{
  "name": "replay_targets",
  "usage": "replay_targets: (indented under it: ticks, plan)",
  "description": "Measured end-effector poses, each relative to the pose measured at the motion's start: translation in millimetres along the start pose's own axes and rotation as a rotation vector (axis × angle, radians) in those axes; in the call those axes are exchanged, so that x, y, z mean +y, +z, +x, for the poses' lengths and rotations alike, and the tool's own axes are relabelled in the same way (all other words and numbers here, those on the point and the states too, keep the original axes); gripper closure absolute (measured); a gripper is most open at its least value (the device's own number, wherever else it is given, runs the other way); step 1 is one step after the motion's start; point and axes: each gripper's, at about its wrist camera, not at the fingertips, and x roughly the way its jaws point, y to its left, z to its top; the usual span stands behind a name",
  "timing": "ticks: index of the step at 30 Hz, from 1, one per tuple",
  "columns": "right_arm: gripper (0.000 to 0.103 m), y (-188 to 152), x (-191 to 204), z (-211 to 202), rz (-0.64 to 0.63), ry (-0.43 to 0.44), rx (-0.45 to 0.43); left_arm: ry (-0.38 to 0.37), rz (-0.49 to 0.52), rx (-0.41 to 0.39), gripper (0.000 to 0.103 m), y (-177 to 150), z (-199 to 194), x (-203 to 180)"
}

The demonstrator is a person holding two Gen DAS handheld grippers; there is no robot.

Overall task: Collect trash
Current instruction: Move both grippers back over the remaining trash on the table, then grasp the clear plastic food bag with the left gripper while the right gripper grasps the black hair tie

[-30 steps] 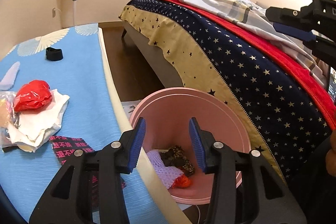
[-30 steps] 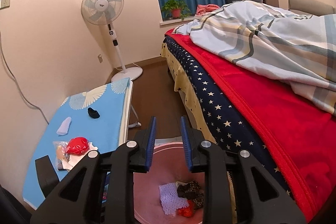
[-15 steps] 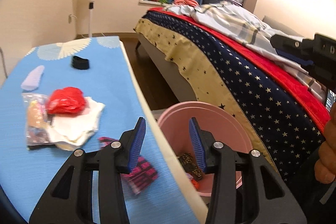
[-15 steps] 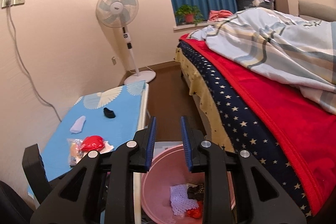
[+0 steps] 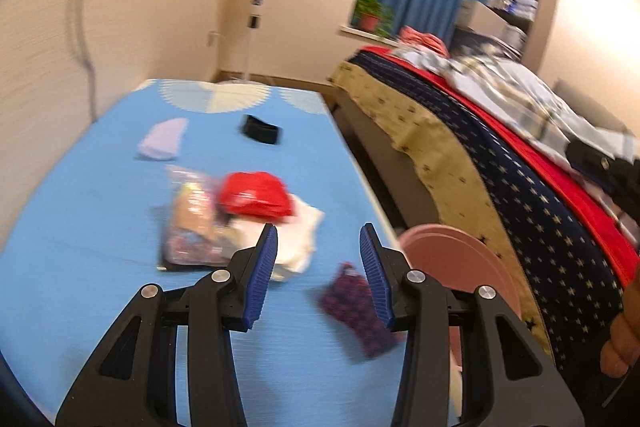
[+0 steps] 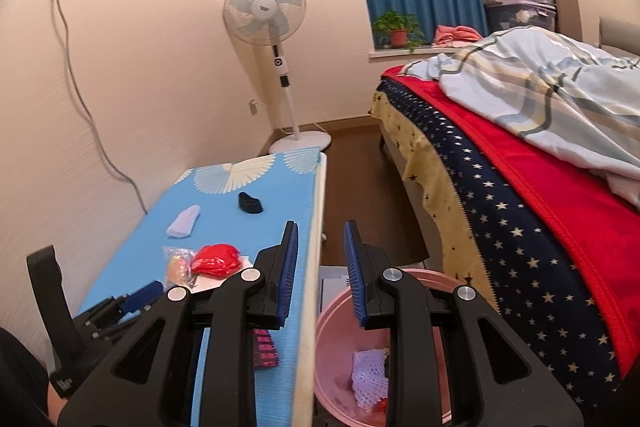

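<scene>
Right, you have the long blue table [image 5: 100, 227] filling your left-hand view, with the pink bin [image 6: 340, 367] standing on the floor just beside its edge, between the table and the bed [image 6: 540, 227]. The bin already holds a share of the job: a lilac net piece [image 6: 368, 371] lies in its bottom with something dark and a bit of red beside it.

Plenty is left on the table, though. Nearest the middle sits a heap: a white crumpled sheet [image 5: 304, 235], a red plastic bag [image 5: 256, 193] on top of it, and a clear snack packet [image 5: 188, 227] against its side. Just off your left gripper [image 5: 318, 265] lies a dark patterned wrapper [image 5: 356, 307], close to the table edge. Farther back, well apart, are a pale lilac scrap [image 5: 162, 141] and a small black piece [image 5: 260, 129]; this view is blurred, so what that black piece is I cannot say.

Your left gripper is spread and empty above the table. Your right gripper [image 6: 320, 267] has a narrow gap between its jaws, nothing in it, hanging over the table edge and the bin.

By my reckoning you are partway through, six pieces to go.
</scene>
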Motion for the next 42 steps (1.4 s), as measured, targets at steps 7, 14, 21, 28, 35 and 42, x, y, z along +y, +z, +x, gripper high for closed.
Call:
replay_targets:
  ticks: [7,14,21,28,35,42]
  plan:
    - [0.078,-3.4,15.8,12.3,-0.009,0.045,0.022,0.114,-0.099,-0.026,0.061,4.1,-4.9,44.3]
    - [0.078,-6.0,31.3,26.9,-0.021,0.079,0.042,0.209,-0.196,-0.03,0.061,1.0,1.3,81.9]
    - [0.078,-6.7,42.8,41.2,-0.028,0.104,0.056,0.199,-0.221,0.022,0.061,-10.8,21.1,90.3]
    - [0.078,-10.6,49.1,51.9,-0.044,0.114,0.076,0.183,-0.233,0.062,0.061,-16.6,41.3,92.4]
    - [0.078,-13.0,50.5,61.6,-0.041,0.106,0.096,0.162,-0.253,0.089,0.075,-18.4,55.3,94.4]
    - [0.078,-19.5,57.9,71.6,-0.062,0.109,0.128,0.182,-0.259,0.062,0.103,-12.6,51.5,99.8]
